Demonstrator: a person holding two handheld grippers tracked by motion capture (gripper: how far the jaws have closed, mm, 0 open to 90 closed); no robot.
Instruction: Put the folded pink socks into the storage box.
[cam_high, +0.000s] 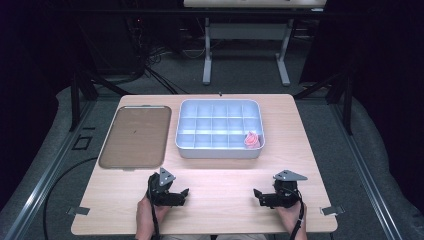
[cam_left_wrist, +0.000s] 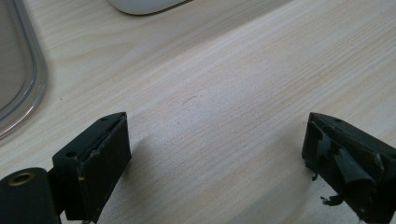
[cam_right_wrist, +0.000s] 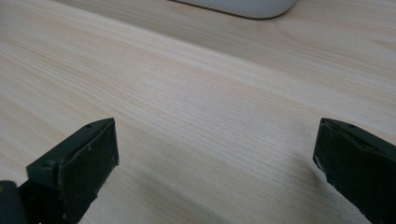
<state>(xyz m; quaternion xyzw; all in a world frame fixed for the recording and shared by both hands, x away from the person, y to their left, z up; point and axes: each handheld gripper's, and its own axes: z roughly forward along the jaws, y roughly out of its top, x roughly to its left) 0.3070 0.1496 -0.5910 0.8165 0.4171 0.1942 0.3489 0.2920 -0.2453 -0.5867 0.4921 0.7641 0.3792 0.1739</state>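
currently both tongs rest low over the near edge of the pale wooden table (cam_high: 220, 185), the left gripper (cam_high: 175, 196) and the right gripper (cam_high: 264, 197) each spread wide with nothing between the jaws. well beyond them, the small pink crumpled object (cam_high: 251, 139) lies in the near right compartment of the white plastic divided tray (cam_high: 219, 151), nearer the right gripper, with the flat brown metal tray (cam_high: 135, 136) just beside it to the left.

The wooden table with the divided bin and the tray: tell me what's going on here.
A person holds a black two-jaw gripper in each hand at the near edge of the light wooden table. The left gripper and the right gripper both rest low over bare wood, jaws wide apart, holding nothing. Farther back sits a white plastic bin with grid compartments; a small pink object lies in its near right corner compartment. To the bin's left lies a flat brown tray with a metal rim, with nothing on it.
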